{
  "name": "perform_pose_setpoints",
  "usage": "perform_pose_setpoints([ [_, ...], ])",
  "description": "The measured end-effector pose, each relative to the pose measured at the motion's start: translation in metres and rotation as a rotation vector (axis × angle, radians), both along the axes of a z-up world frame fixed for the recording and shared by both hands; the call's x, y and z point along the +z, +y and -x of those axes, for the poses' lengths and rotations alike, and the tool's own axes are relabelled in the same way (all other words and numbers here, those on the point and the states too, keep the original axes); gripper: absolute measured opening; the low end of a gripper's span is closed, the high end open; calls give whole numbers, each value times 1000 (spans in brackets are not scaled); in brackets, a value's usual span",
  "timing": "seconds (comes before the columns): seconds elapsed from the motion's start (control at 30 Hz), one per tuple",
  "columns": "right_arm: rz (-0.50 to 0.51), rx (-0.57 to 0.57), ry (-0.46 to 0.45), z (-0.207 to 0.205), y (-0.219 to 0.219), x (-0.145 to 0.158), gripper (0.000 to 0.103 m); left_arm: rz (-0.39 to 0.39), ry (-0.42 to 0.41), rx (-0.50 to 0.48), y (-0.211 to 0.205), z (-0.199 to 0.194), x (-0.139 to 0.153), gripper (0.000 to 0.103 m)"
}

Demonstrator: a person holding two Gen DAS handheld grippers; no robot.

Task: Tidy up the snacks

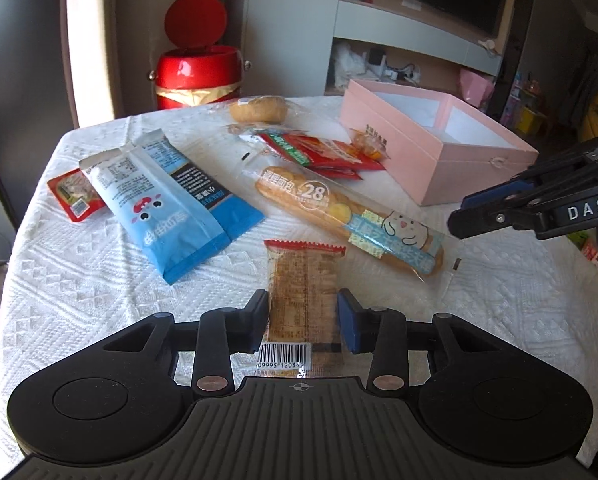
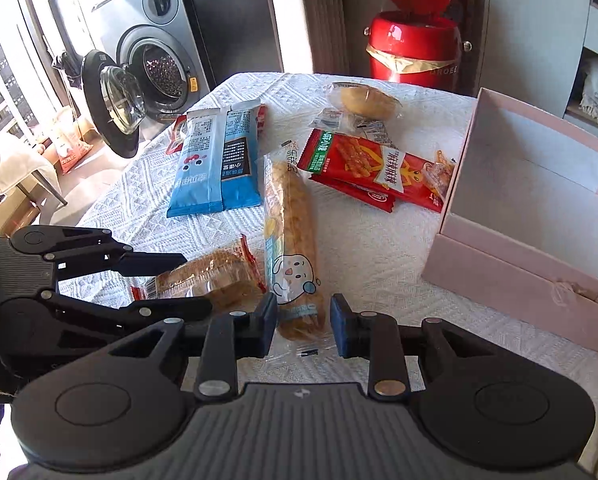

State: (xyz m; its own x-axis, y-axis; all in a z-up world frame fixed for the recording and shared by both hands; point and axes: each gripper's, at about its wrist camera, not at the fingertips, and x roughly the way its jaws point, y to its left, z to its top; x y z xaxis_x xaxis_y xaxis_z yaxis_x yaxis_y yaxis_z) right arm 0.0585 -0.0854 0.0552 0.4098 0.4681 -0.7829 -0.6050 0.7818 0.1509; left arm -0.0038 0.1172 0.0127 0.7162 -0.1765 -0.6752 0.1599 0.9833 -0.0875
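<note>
My left gripper (image 1: pixel 302 320) is open, its jaws on either side of a small clear-wrapped cake with a barcode (image 1: pixel 301 300) that lies on the cloth; it also shows in the right wrist view (image 2: pixel 215 276). My right gripper (image 2: pixel 303 326) is open around the near end of a long bread packet with a cartoon face (image 2: pixel 293 236), also seen in the left wrist view (image 1: pixel 351 218). The right gripper (image 1: pixel 495 210) shows in the left view. An open empty pink box (image 2: pixel 511 272) stands at the right.
On the white tablecloth (image 1: pixel 79 280) lie a blue snack bag (image 1: pixel 167 204), red snack packets (image 2: pixel 359 168), a small red packet (image 1: pixel 73 196), a wrapped round bun (image 2: pixel 361 100). A red bin (image 1: pixel 197 76) stands behind the table. A washing machine (image 2: pixel 147 68) has its door open.
</note>
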Motion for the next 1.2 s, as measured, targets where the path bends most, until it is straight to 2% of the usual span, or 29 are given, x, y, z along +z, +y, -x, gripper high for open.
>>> perform_pose_setpoints([
  [0.07,7,-71,-77,6,-23,15,33,-4,-2,76,12,-1,0,43],
  [0.13,15,-163,-188,5,-47,30,47,47,3,122,25,-2,0,43],
  [0.2,43,-300,-297,-5,-72,41,56,101,6,140,31,-1,1,43],
  [0.27,88,-415,-343,-24,-91,43,56,135,-14,158,31,0,7,43],
  [0.3,100,-437,-341,-32,-96,42,55,151,-31,169,32,-1,11,44],
  [0.4,96,-388,-334,-49,-93,41,51,161,-100,178,31,-7,29,43],
  [0.47,117,-283,-349,-59,-68,47,47,171,-151,179,31,-15,39,43],
  [0.5,143,-238,-348,-66,-50,49,41,178,-159,191,31,-19,41,43],
  [0.57,189,-165,-314,-87,-11,50,36,199,-155,229,31,-24,39,43],
  [0.7,291,-64,-125,-142,55,29,34,247,-141,208,29,-16,28,43],
  [0.8,425,-50,-131,-160,88,7,33,248,-136,196,32,-7,22,43],
  [0.87,495,-42,-158,-167,103,-4,24,270,-136,204,37,-4,19,43],
  [1.03,375,-50,13,-173,107,-10,15,316,-149,232,47,-1,16,43],
  [1.13,302,38,127,-151,108,-10,15,322,-156,232,48,1,18,43],
  [1.2,289,111,175,-136,109,-5,14,320,-157,231,46,2,19,43],
])
